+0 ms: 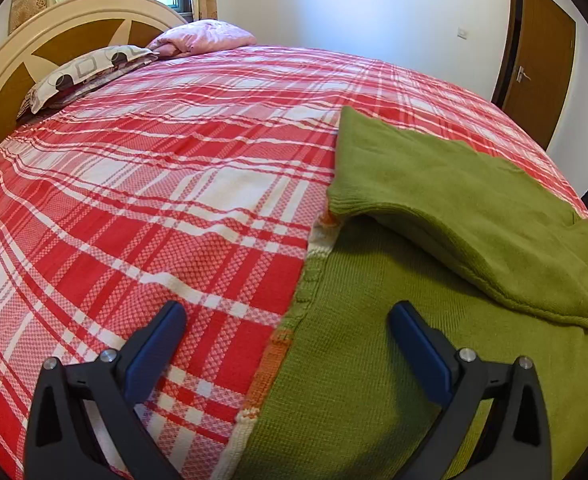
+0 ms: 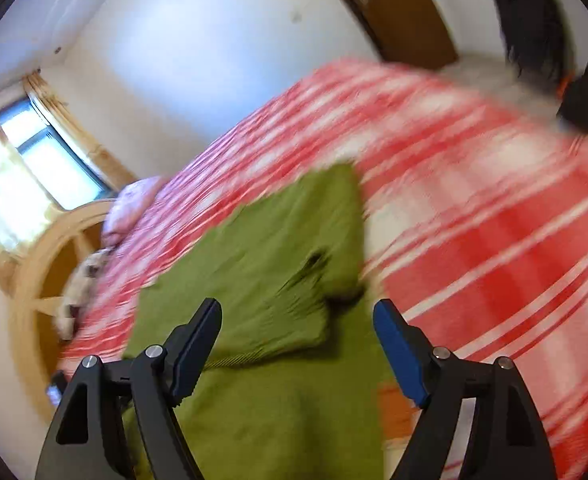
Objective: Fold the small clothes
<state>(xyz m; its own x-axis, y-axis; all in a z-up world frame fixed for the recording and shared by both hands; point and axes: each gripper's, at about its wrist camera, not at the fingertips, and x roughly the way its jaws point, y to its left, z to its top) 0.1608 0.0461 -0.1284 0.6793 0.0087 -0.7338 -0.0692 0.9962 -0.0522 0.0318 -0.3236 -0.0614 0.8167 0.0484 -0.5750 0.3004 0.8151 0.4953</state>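
A small green knit sweater [image 1: 373,344] with an orange-and-white striped edge lies on the red plaid bed cover [image 1: 154,184]. One sleeve [image 1: 445,200] is folded across its body. My left gripper [image 1: 286,312] is open and empty, just above the sweater's striped left edge. In the blurred right wrist view the sweater [image 2: 262,248] lies ahead with its sleeve folded over. My right gripper [image 2: 297,308] is open and empty above the sweater's near part.
A cream and brown headboard [image 1: 22,76], a patterned pillow [image 1: 86,72] and a pink pillow [image 1: 202,38] are at the far left. A brown door [image 1: 537,60] stands at the right. A dark object [image 2: 533,24] is beyond the bed.
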